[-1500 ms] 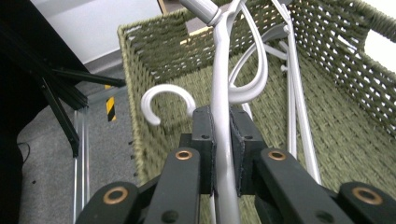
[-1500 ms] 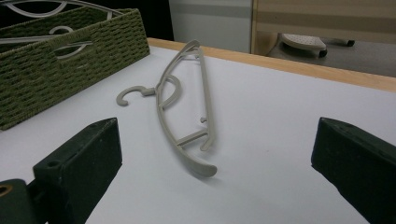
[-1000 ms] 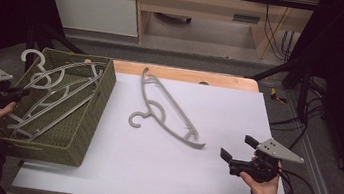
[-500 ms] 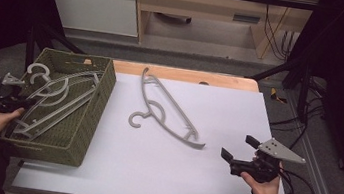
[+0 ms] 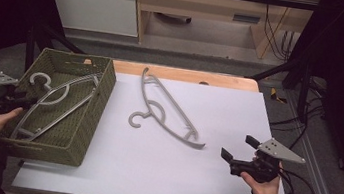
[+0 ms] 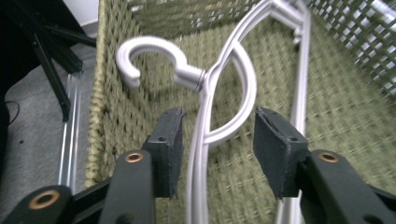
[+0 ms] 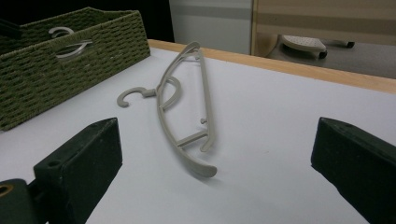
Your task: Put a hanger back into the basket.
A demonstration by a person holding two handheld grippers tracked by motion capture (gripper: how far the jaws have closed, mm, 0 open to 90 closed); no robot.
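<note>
A green woven basket (image 5: 86, 131) sits on the white surface (image 5: 159, 176) at about 9 o'clock. Inside it lies a grey hanger (image 5: 56, 99), with its hook up near the basket's far left corner.

The left hand-held gripper (image 5: 22, 102) is at the basket's left edge, pointing in over the rim. Its jaws have just been opening. They now stand about half open, one on each side of the hanger's neck, just below the hook. The pads do not press on the hanger, so it lies loose in the basket.

A second grey hanger (image 5: 168, 111) lies flat in the middle of the surface, with its hook pointing toward 7 o'clock.

The right hand-held gripper (image 5: 237, 150) rests near 4 o'clock, well apart from that hanger. Its jaws are wide open and hold nothing. They point toward the hanger in the middle.
</note>
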